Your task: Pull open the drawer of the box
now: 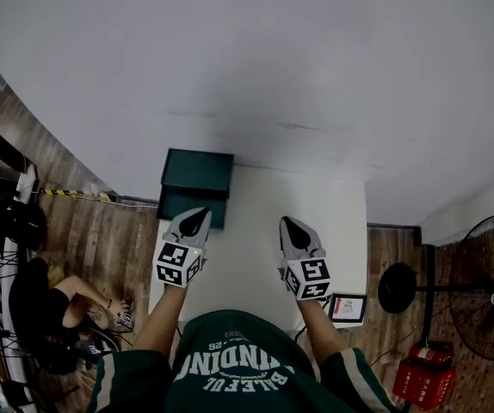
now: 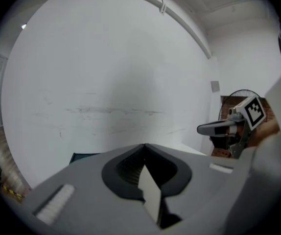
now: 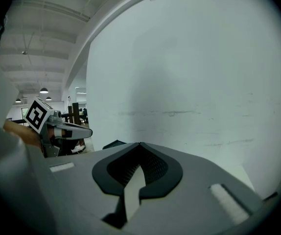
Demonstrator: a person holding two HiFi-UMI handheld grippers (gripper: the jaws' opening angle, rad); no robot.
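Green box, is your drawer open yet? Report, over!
Left gripper shut, empty; right gripper shut, empty. Dark green box at white table's far left corner, drawer looks shut. Nothing in the way.

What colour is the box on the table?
The box is dark green, almost teal; it shows best in the head view.

Box (image 1: 195,183) on bench (image 1: 260,261), far left corner, back against wall (image 1: 273,50). Left tool (image 1: 197,219) over bench; box directly ahead, tip close before box front, contact not discernible. Right tool (image 1: 288,225) level with left tool, apart from it; box ahead and to its left. Fan (image 1: 488,282) on floor (image 1: 101,231), far right of right tool. Seated person (image 1: 53,304) on floor, left of left tool.
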